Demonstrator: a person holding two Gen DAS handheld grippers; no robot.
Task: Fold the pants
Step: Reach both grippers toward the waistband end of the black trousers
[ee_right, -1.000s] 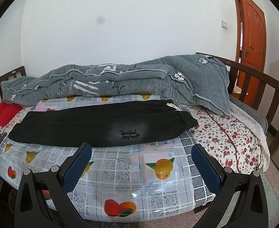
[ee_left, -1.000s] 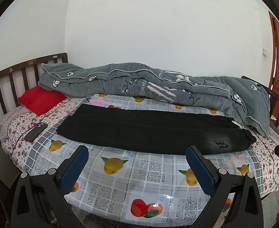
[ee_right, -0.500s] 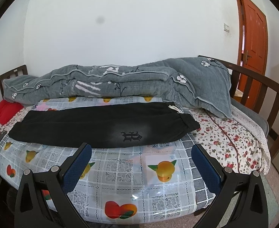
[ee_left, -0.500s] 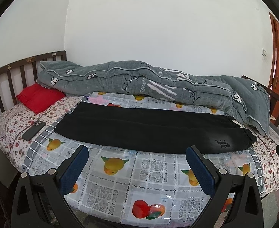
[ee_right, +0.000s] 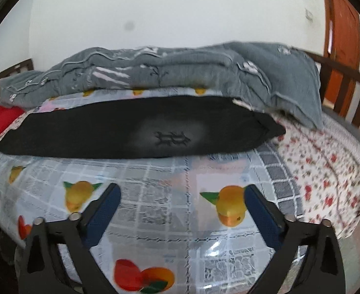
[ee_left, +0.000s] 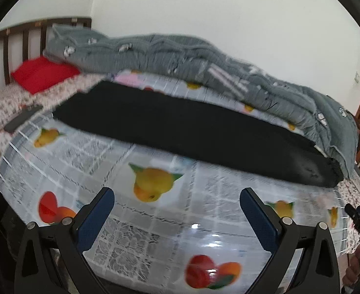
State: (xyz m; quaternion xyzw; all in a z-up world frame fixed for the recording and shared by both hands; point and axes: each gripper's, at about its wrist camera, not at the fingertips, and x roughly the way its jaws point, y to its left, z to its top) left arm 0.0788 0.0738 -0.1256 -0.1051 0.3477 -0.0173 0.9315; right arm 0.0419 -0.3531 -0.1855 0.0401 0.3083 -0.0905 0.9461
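Black pants (ee_left: 184,132) lie flat and lengthwise across the bed, folded leg on leg, with a small embroidered mark (ee_right: 171,139) near the waist end at the right. My left gripper (ee_left: 177,194) hovers open over the fruit-print sheet, short of the pants' near edge. In the right wrist view my right gripper (ee_right: 182,191) also stands over the sheet in front of the pants; its jaws are closing a little with nothing between them. Both views are blurred by motion.
A rolled grey quilt (ee_left: 204,58) lies behind the pants along the wall. A red pillow (ee_left: 42,73) and a dark phone (ee_left: 20,120) sit at the left end. Wooden rails (ee_right: 346,90) bound the bed, and an orange door (ee_right: 341,31) stands at the right.
Both grippers have dropped and moved in toward the bed, so sheet and pants look larger. The right gripper's fingers stand slightly closer together. The pants have not moved.
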